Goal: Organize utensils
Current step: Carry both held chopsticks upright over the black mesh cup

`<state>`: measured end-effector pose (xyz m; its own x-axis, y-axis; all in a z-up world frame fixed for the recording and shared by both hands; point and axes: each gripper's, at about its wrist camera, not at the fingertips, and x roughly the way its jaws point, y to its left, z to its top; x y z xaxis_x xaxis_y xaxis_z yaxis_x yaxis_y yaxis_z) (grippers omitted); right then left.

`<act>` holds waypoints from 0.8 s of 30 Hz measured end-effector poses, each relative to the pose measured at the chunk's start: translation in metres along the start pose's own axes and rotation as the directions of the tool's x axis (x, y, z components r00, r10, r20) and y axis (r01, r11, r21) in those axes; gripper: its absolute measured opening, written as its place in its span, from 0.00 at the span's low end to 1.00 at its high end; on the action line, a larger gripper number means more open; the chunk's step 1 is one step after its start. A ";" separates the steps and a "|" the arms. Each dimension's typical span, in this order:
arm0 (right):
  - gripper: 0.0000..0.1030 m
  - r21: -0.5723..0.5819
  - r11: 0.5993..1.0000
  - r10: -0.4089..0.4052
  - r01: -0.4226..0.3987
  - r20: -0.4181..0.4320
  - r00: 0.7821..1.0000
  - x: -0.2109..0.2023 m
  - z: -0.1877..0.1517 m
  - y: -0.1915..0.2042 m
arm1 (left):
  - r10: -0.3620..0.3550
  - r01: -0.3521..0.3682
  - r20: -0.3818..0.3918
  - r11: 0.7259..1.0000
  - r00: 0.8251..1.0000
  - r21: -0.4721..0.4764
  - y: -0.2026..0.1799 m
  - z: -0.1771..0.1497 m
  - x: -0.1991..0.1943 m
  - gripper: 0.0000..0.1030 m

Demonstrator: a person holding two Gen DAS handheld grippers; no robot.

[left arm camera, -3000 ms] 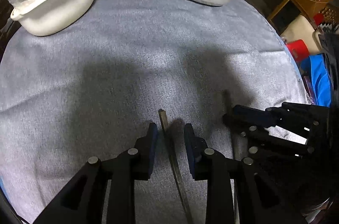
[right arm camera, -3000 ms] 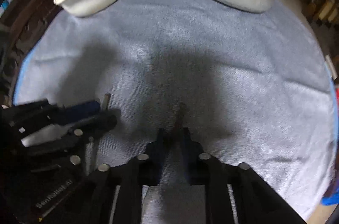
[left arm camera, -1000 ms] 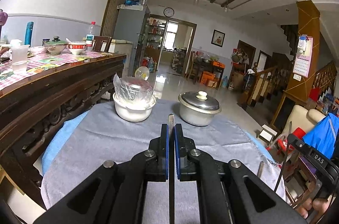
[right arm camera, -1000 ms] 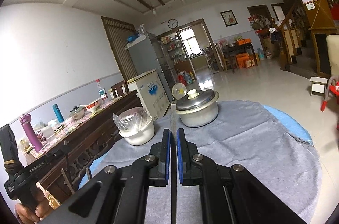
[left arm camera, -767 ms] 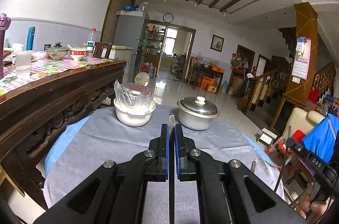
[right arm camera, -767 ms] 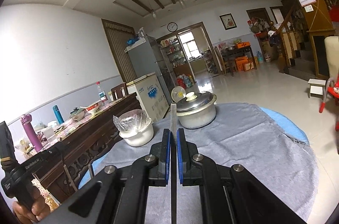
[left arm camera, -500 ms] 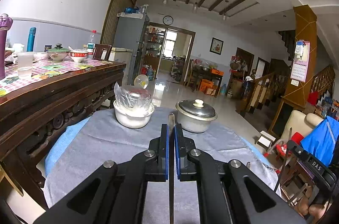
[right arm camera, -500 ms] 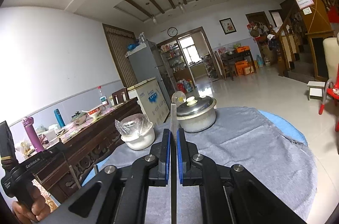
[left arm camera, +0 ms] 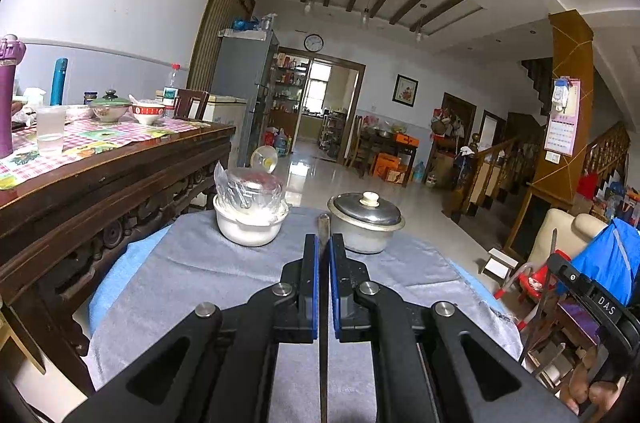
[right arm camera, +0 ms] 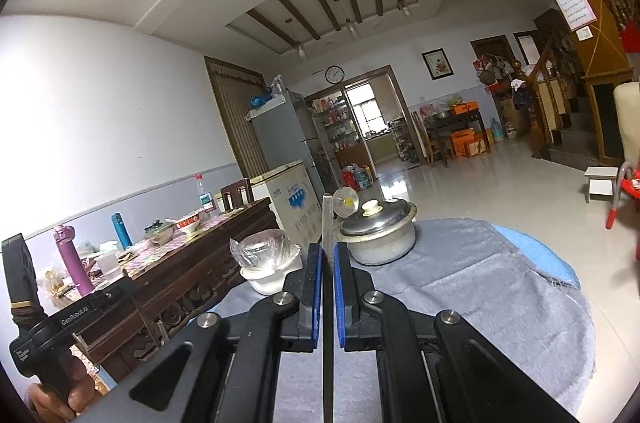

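Two flat metal utensils are now off the round table's grey cloth (left arm camera: 192, 279) and in the air, where three seconds ago both lay on it under downward-looking cameras. On the left, the left gripper (left arm camera: 324, 255) is pressed together on a thin utensil handle (left arm camera: 323, 227), whose tip pokes past the blue pads toward the white bowl (left arm camera: 248, 229) covered with plastic film. To the right of that stands the lidded steel pot (left arm camera: 365, 223). Further right, the right gripper (right arm camera: 328, 259) pinches a second flat handle (right arm camera: 327, 219) edge-on. Both views have swung up to nearly level, so the pick-up looks done. Carrying both pieces to wherever they belong comes next; no holder is visible.
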<state>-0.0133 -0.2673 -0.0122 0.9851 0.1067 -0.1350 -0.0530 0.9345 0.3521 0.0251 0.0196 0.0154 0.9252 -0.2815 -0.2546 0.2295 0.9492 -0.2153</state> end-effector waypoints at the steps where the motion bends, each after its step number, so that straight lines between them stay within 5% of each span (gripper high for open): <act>1: 0.06 -0.001 1.000 0.001 -0.001 0.002 1.000 -0.001 0.001 0.001 | 0.001 -0.001 0.003 1.000 1.000 0.005 -0.001 0.001 -0.002 0.05; 24: 0.06 -0.059 0.995 0.088 -0.080 0.146 0.985 -0.022 0.052 0.038 | -0.039 0.032 0.127 0.998 0.991 0.060 -0.023 0.039 -0.063 0.05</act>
<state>-0.0286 -0.2523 0.0524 0.9899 0.1376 0.0335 -0.1412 0.9413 0.3067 -0.0271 0.0209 0.0729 0.9463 -0.2982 -0.1246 0.2765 0.9466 -0.1659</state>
